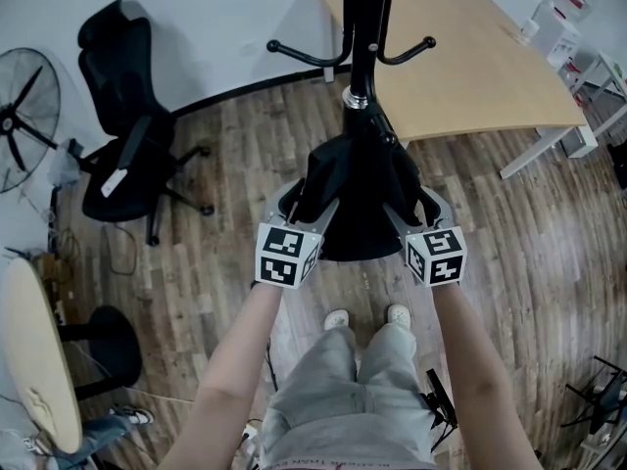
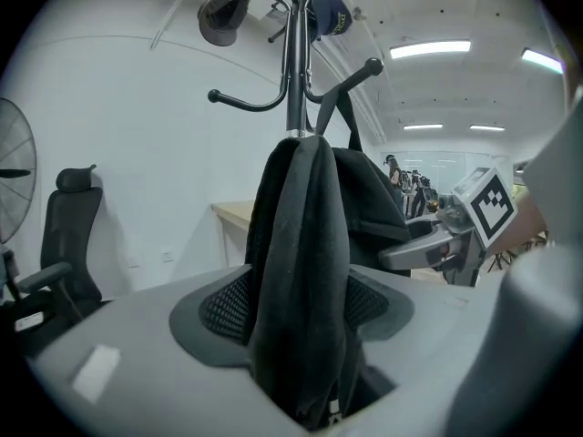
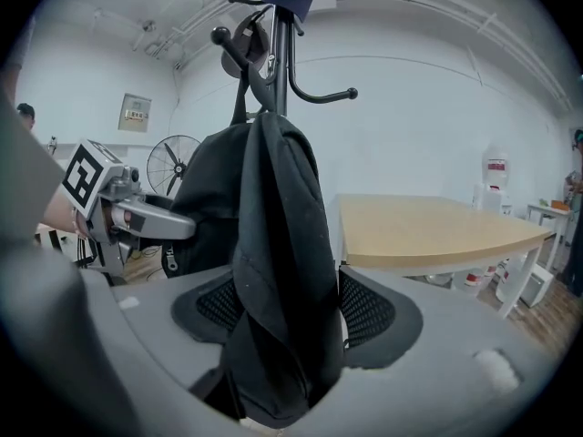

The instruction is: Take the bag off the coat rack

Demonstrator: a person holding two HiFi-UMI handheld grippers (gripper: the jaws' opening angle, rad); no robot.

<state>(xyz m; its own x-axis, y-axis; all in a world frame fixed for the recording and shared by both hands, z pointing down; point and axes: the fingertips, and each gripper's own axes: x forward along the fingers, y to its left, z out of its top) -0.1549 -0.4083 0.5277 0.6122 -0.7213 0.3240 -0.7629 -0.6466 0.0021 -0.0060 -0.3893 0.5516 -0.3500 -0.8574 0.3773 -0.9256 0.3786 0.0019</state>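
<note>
Both grippers on the bag, which is not yet off the rack.
Left gripper (image 2: 296,309) and right gripper (image 3: 287,309) each pinch the bag (image 1: 358,189) at frame centre. Its strap (image 2: 339,116) hangs on the rack (image 1: 364,27), so next I'd lift it clear.

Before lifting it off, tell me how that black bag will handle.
Probably floppy: the bag hangs in soft folds and bunches where the left gripper pinches it. Its strap loops a hook, so it may snag.
</note>
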